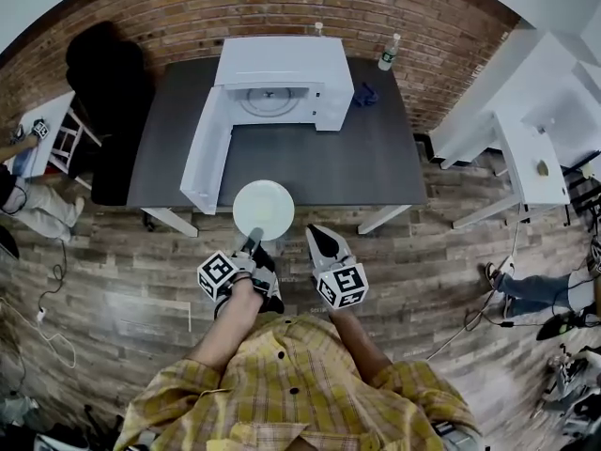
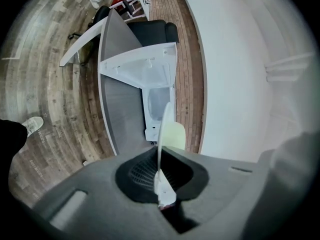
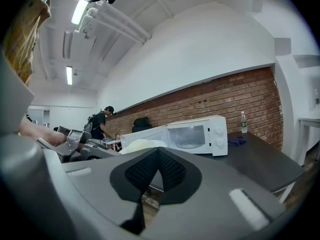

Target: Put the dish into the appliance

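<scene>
A white round dish (image 1: 263,209) hangs over the front edge of the dark table (image 1: 366,163). My left gripper (image 1: 252,242) is shut on its near rim. In the left gripper view the dish (image 2: 165,129) stands edge-on between the pads of my left gripper (image 2: 161,184). The white microwave (image 1: 282,78) sits at the back of the table, its door (image 1: 207,153) swung wide open to the left, with a glass turntable inside. My right gripper (image 1: 317,236) is beside the dish on its right, shut and empty. From the right gripper (image 3: 159,159) I see the microwave (image 3: 200,134) ahead.
A water bottle (image 1: 388,53) and a blue cloth (image 1: 366,94) lie right of the microwave. A black chair with a dark coat (image 1: 103,83) stands at the table's left end. White desks (image 1: 526,158) stand to the right. People's legs show at both sides.
</scene>
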`<state>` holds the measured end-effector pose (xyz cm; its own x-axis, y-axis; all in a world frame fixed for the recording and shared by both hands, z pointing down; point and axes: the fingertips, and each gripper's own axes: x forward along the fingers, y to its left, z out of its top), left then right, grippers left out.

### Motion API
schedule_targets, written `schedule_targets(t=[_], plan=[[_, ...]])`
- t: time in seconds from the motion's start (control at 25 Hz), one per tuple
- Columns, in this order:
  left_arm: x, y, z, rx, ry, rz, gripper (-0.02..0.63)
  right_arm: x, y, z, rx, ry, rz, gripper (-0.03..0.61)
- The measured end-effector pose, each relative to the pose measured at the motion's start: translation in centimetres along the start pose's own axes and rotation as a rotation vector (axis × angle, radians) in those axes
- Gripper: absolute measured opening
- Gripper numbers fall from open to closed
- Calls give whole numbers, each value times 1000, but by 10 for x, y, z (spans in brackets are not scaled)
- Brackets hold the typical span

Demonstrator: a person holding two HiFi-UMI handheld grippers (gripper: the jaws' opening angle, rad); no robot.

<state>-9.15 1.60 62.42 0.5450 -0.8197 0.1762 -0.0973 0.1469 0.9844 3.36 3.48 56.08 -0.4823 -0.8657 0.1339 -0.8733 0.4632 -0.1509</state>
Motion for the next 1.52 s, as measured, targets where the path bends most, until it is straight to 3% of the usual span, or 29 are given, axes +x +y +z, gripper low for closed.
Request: schedule_targets(t=[0.4, 0.72, 1.12, 1.52], plan=[[71, -18, 56, 9, 27, -4, 9, 77, -37, 24, -19, 3, -62, 2], [115, -23, 82, 45, 84, -2, 9, 126, -68, 46, 37, -37, -91, 0], [150, -21, 90, 49, 128, 24, 9, 155, -85, 44, 29, -13, -108, 1], [182, -21, 96, 18, 86, 30, 9, 178, -116, 44, 1, 0, -71, 3]])
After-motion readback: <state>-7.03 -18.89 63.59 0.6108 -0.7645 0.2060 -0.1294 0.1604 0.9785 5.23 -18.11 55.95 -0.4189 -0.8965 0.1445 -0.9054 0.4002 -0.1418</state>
